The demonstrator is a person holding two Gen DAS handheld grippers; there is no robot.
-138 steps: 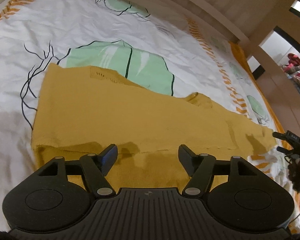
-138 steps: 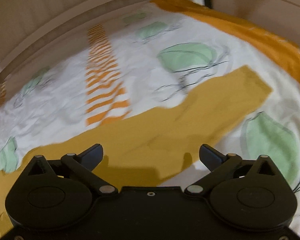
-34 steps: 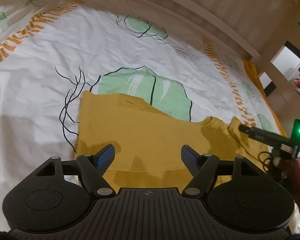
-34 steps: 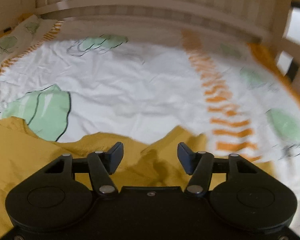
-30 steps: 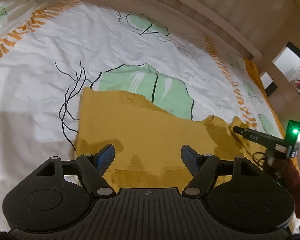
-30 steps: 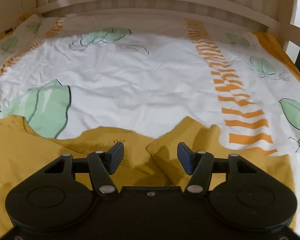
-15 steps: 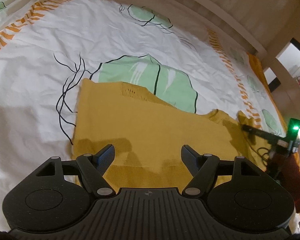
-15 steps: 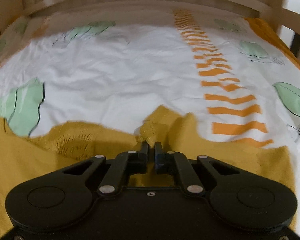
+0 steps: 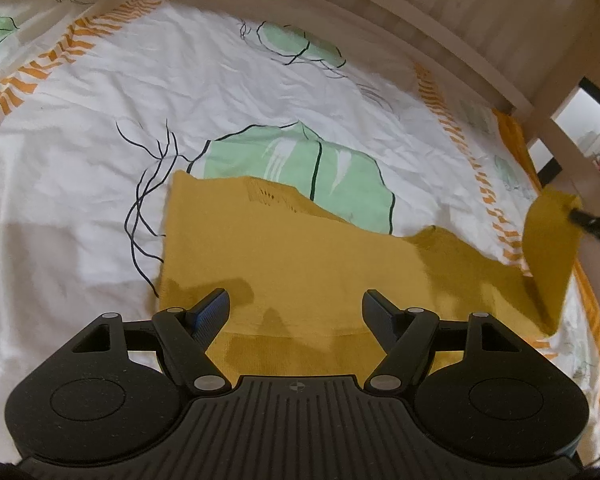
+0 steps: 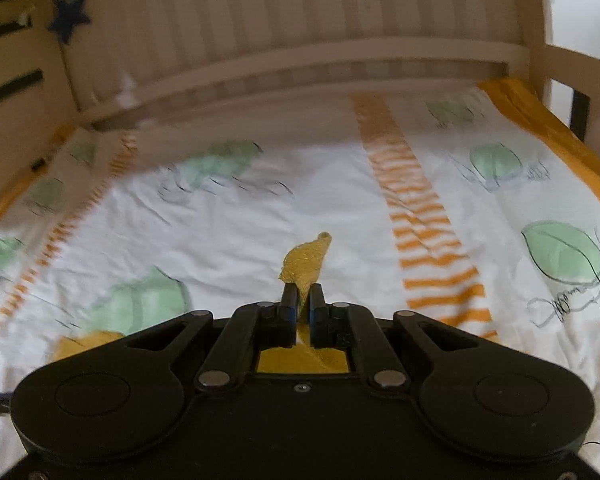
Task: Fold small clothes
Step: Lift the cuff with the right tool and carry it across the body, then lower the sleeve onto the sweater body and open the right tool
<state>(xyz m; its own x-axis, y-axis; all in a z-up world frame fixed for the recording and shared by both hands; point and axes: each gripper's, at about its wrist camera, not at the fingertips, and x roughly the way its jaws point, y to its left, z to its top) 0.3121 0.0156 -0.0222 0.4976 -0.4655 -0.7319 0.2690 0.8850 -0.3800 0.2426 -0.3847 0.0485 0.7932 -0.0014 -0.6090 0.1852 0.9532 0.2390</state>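
A mustard-yellow knit garment lies flat on the white bedsheet. My left gripper is open just above the garment's near edge, holding nothing. My right gripper is shut on a fold of the garment, with a yellow tip sticking up past the fingers. In the left wrist view the garment's right end hangs lifted off the sheet, pinched by the right gripper's tip at the far right.
The sheet carries green leaf prints and orange striped bands. A pale wooden slatted bed frame closes the far side, with a post at the right. A dark blue star hangs on the left rail.
My right gripper shut on the garment's right end and has lifted it off the sheet. My left gripper stayed open over the near edge.
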